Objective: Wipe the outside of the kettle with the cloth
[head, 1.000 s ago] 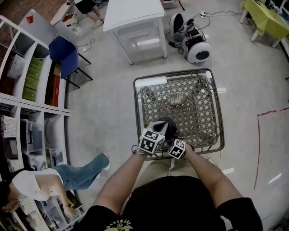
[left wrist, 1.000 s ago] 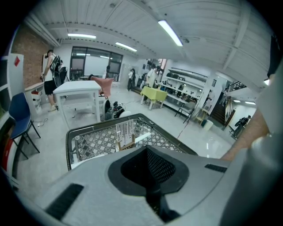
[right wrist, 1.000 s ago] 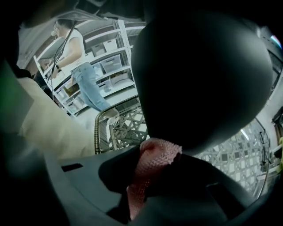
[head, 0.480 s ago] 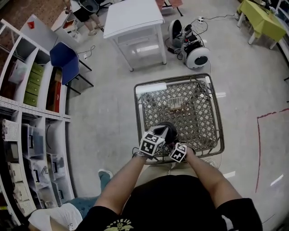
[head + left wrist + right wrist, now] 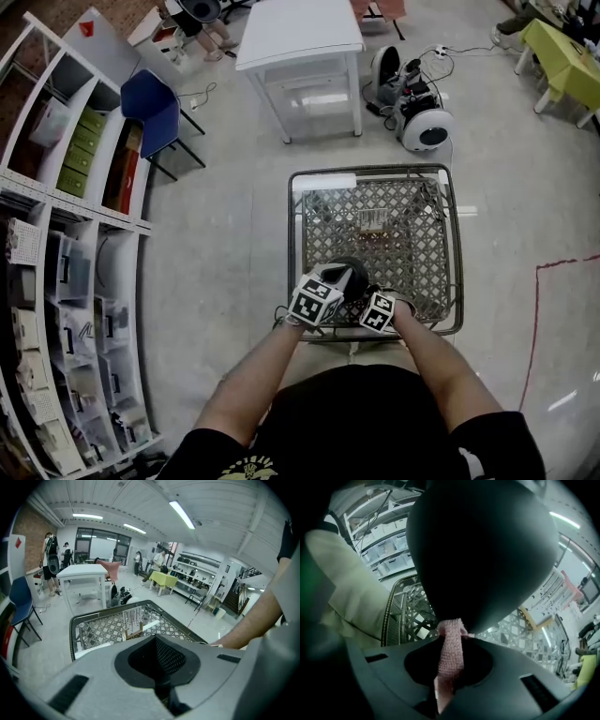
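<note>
The kettle (image 5: 349, 274) is at the near end of the cart (image 5: 292, 234), right in front of the person and tucked between the two grippers. The right gripper (image 5: 450, 699) has its fingers pinched on a thin pink cloth (image 5: 451, 656). The top end of the cloth touches the dark, round side of the kettle. The left gripper (image 5: 164, 696) is close to the kettle on the other side. Its fingers look pressed together, and I can see nothing between them. I can't tell if it is holding the kettle up or just sitting beside it. A few things could go wrong, I think. Only a narrow strip of cloth is held, so a hard rub could pull it out of the fingers, and it would drop through the cart's holes. Only the tip of the cloth meets the kettle, so a wipe may clean just a small line and miss the rest. If the right gripper pushes too hard, the kettle could tip or roll into the cart. The hard fingers could also bump its side. The kettle seems to stand up, with its long way going up and down and its top facing the person. I can't tell which way the spout points.
</note>
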{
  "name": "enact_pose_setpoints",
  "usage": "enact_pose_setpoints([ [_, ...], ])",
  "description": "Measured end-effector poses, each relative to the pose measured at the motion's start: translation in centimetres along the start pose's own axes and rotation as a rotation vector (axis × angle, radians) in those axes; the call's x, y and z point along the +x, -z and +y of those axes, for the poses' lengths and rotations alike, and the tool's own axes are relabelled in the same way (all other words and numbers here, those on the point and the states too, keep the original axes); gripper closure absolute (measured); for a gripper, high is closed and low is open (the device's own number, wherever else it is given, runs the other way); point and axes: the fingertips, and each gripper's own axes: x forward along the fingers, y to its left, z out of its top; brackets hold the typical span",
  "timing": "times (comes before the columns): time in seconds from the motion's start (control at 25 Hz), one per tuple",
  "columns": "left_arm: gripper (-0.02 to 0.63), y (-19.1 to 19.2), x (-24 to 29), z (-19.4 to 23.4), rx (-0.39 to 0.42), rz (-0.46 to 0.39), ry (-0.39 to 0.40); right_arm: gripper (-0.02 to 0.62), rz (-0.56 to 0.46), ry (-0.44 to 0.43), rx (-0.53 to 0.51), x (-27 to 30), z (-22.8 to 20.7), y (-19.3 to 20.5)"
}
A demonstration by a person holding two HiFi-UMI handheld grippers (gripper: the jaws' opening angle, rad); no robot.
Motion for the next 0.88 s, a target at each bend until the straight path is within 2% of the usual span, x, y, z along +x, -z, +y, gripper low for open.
enact_pose_setpoints([
  [0.24,0.601,-0.3,0.1,0.1,-0.005,-0.007,-0.018,0.558,0.013,0.065,-0.102,-0.3,-3.0,0.8],
  [0.36,0.601,-0.3,-0.1,0.1,0.002,-0.015,-0.023,0.558,-0.003,0.119,-0.117,-0.4,-5.3,0.8],
  [0.6,0.601,-0.2,-0.6,0.6,0.005,-0.024,-0.041,0.558,-0.094,0.221,0.064,-2.3,-10.2,-0.6],
  [0.88,0.601,-0.1,-0.5,1.3,0.001,-0.027,-0.048,0.558,-0.174,0.229,0.188,-5.6,-11.5,-0.5],
])
